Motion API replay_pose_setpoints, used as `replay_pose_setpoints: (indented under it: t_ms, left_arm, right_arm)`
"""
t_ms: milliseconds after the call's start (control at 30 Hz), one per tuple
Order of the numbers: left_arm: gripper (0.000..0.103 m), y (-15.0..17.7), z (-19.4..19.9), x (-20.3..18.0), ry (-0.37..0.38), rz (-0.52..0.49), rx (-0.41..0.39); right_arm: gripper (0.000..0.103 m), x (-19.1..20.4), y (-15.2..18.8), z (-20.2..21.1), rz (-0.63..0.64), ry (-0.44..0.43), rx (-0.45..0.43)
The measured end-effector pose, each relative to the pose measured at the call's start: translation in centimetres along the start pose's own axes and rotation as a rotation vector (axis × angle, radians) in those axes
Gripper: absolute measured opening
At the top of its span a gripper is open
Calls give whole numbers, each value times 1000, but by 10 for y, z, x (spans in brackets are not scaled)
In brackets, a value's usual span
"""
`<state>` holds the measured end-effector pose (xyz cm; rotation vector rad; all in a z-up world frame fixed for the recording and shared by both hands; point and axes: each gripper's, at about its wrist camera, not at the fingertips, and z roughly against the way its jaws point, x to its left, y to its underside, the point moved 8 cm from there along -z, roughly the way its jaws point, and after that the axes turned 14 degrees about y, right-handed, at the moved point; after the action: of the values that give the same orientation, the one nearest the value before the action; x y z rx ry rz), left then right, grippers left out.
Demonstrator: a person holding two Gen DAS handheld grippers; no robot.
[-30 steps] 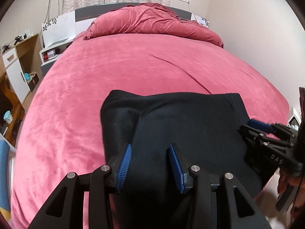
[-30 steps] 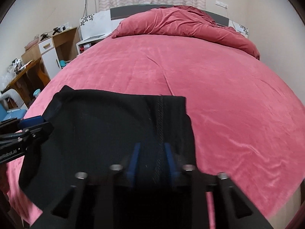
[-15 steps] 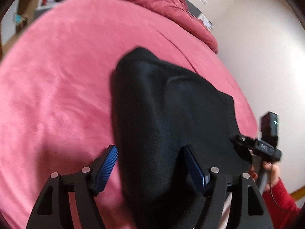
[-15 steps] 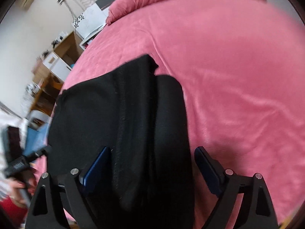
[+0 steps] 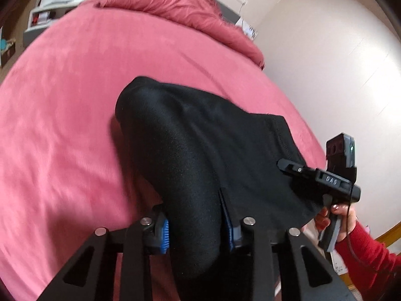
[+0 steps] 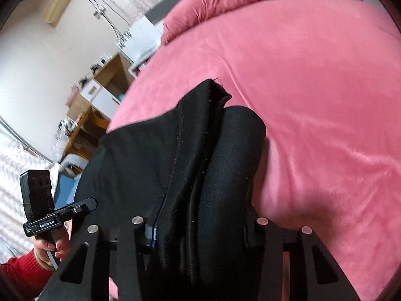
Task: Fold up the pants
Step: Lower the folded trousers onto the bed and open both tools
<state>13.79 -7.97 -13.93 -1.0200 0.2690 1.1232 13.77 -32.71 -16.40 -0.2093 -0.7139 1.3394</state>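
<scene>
The folded black fabric pants lie on the near part of the pink velvet bed — the left gripper and the right gripper have just closed, each pinching a thick fold of them.

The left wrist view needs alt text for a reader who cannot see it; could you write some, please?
The left tongs, their jaws having just been closing, pinch a thick fold of black pants lying on a pink bedspread. At right, a hand in a red sleeve holds the right tongs against the pants' other edge.
</scene>
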Motion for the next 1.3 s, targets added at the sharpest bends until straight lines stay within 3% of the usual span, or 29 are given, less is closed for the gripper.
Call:
replay_pose_setpoints:
  t_ms: [167, 267, 500, 600, 700, 767, 867, 967, 1067, 1200, 1300]
  left_arm:
    - [32, -58, 14, 6, -70, -89, -63]
    - [32, -97, 13, 25, -114, -110, -83]
    - [33, -142, -6, 85, -189, -54, -68]
    - [37, -135, -12, 106, -188, -49, -43]
    - [48, -129, -14, 116, -164, -30, -58]
    - [54, -122, -11, 120, -188, -19, -75]
    - [54, -104, 3, 119, -238, -31, -101]
    - [54, -83, 20, 105, -318, -97, -114]
    - [54, -58, 36, 95, -373, -136, -124]
    - [54, -33, 47, 93, -381, -46, -131]
    - [54, -7, 49, 91, -428, 9, -101]
  right_arm:
    - [46, 24, -58, -10, -17, -40, -97]
    - [46, 39, -98, -35, -22, -34, -129]
    - [46, 59, -144, -91, -7, 13, -100]
    - [48, 48, -147, -110, -25, 33, -68]
    - [59, 29, -143, -120, -68, 32, -51]
    - [68, 20, -139, -117, -100, 22, -63]
    - [81, 6, -130, -105, -159, 51, -82]
    - [81, 0, -121, -84, -190, 90, -108]
    - [81, 1, -106, -62, -145, 149, -128]
    - [84, 5, -79, -27, -87, 232, -166]
    - [94, 16, -56, -4, -42, 283, -192]
